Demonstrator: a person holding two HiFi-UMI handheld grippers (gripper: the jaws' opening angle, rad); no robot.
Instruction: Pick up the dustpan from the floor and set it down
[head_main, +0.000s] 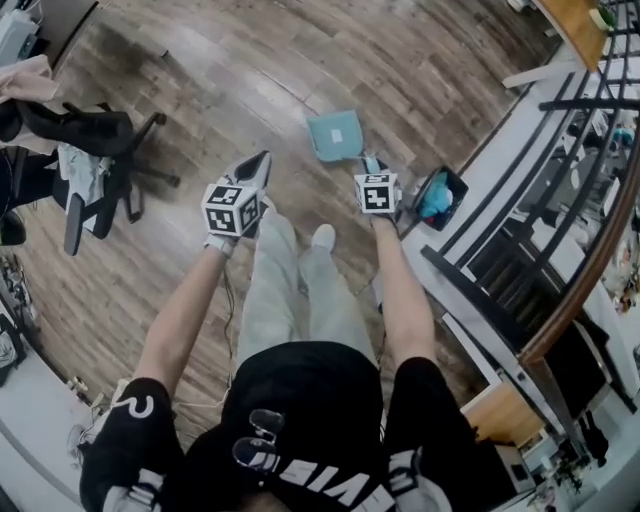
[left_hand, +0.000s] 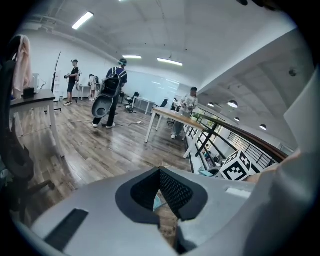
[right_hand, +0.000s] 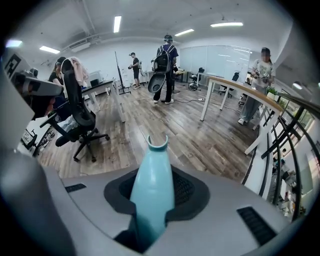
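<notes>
The teal dustpan (head_main: 335, 135) hangs just above the wooden floor, ahead of the person's feet, pan end pointing away. My right gripper (head_main: 372, 163) is shut on its handle. In the right gripper view the teal handle (right_hand: 156, 185) runs up between the dark pads and ends in a notched tip. My left gripper (head_main: 260, 165) is held level with the right one, left of the dustpan and apart from it, jaws together and empty. In the left gripper view its pads (left_hand: 176, 192) leave only a slit, through which a sliver of teal shows.
A black office chair (head_main: 95, 160) draped with clothes stands at the left. A black bin (head_main: 440, 195) with blue contents sits by the dark railing (head_main: 540, 190) on the right. A wooden table (right_hand: 235, 87) and several people stand far off across the room.
</notes>
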